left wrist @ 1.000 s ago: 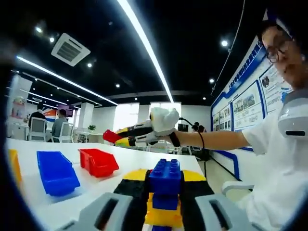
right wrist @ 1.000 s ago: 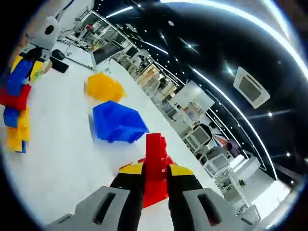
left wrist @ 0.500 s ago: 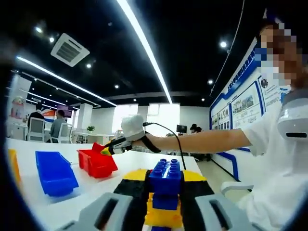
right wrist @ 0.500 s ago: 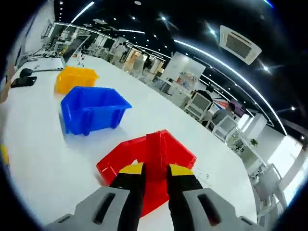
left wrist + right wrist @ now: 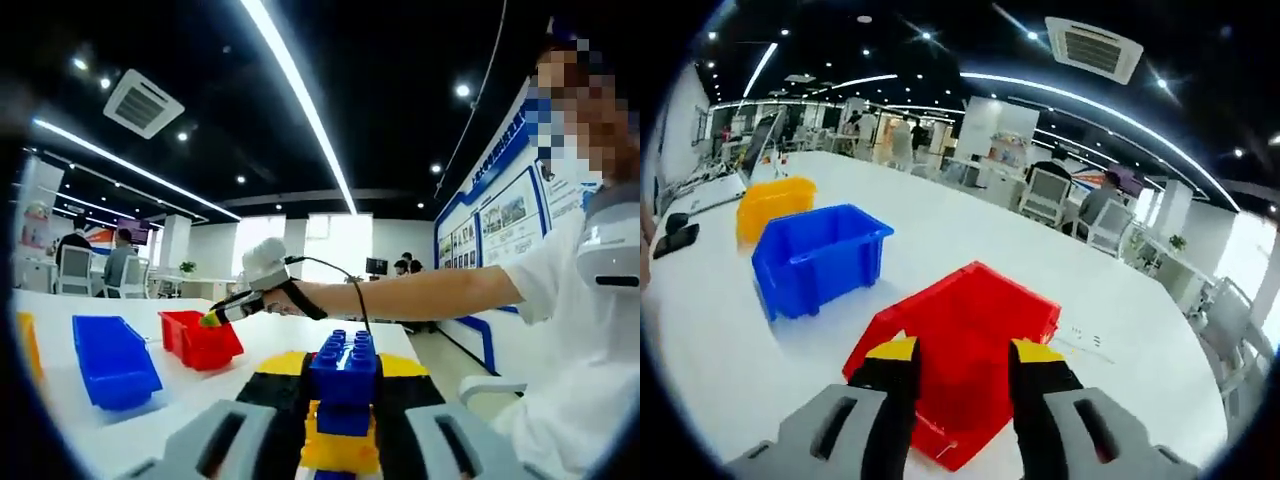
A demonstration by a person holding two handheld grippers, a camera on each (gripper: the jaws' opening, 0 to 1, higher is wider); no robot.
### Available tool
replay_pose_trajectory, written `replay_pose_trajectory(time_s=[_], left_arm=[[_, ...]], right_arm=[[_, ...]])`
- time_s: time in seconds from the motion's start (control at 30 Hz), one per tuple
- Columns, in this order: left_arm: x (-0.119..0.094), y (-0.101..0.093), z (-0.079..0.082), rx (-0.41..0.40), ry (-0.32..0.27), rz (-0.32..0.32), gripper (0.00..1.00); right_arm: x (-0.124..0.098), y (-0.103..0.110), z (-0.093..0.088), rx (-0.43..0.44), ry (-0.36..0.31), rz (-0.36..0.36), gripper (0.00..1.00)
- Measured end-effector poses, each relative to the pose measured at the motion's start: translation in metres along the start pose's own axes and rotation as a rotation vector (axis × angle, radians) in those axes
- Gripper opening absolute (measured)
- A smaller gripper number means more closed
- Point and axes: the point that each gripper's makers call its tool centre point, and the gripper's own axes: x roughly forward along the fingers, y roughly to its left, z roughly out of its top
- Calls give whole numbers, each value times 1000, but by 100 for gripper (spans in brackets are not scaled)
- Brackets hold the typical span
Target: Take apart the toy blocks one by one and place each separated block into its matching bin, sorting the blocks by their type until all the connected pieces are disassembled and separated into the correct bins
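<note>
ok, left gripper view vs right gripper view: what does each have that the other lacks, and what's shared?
Left gripper view: its own jaws shut on a block stack, blue on top and yellow beneath, plus the person's outstretched arm carrying the right gripper over the red bin.

Right gripper view: the right gripper from behind, jaws apart above the red bin, and a dark phone-like object at the table edge.

Shared: red bin, blue bin, yellow bin, white table.

my left gripper (image 5: 343,420) clamps a blue-on-yellow block stack (image 5: 342,395) at six o'clock; at nine, my right gripper (image 5: 218,315) hangs above the red bin (image 5: 203,340), beside the blue bin (image 5: 115,358).
</note>
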Motion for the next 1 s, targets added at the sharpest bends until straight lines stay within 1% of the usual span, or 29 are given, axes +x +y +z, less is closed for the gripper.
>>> replay_pose_trajectory(time_s=[0.03,0.07,0.1,0.13,0.17,0.23,0.27,0.37,0.47,0.5,0.57,0.63,0.7,0.73,0.77,0.87,0.9,0.93,0.97,1.0], left_arm=[[0,0,0,1,0,1,26],[0,0,0,1,0,1,26],[0,0,0,1,1,1,26],[0,0,0,1,0,2,26],[0,0,0,0,-1,2,26],[0,1,0,-3,-2,3,26],[0,1,0,-3,-3,3,26],[0,1,0,-2,-2,3,26],[0,0,0,-1,-2,3,26],[0,0,0,-2,-2,4,26],[0,0,-1,-3,-4,4,26],[-1,0,-1,-3,-5,5,26],[-1,0,-1,-3,-6,6,26],[-1,0,-1,-3,-8,7,26],[-1,-1,-1,-3,-9,7,26],[-2,-1,-1,-6,-15,11,26],[-2,-1,-1,-7,-16,12,26],[-2,-1,-1,-5,-16,15,26],[-2,-2,-1,-4,-17,17,26],[-2,-2,-1,-3,-17,20,26]], right_arm=[[-4,-1,4,8,-10,-1,49],[-8,0,11,8,-39,4,47],[-12,3,19,2,-76,21,47],[-19,9,25,14,-101,44,48],[-25,14,29,26,-115,65,48],[-40,27,41,44,-168,133,48],[-50,34,45,39,-189,166,48],[-84,64,51,32,-237,289,48],[-122,85,57,82,-297,400,49],[-134,91,57,92,-308,435,49],[-158,103,55,50,-332,482,49],[-181,118,47,13,-344,527,50],[-203,140,36,-10,-342,601,51],[-213,150,32,-29,-353,623,53],[-220,159,27,-37,-355,636,56],[-232,178,11,-60,-346,620,57],[-232,179,5,-79,-331,573,57],[-234,186,2,-73,-338,551,57],[-236,191,-4,-60,-325,529,56],[-237,194,-10,-54,-302,493,55]])
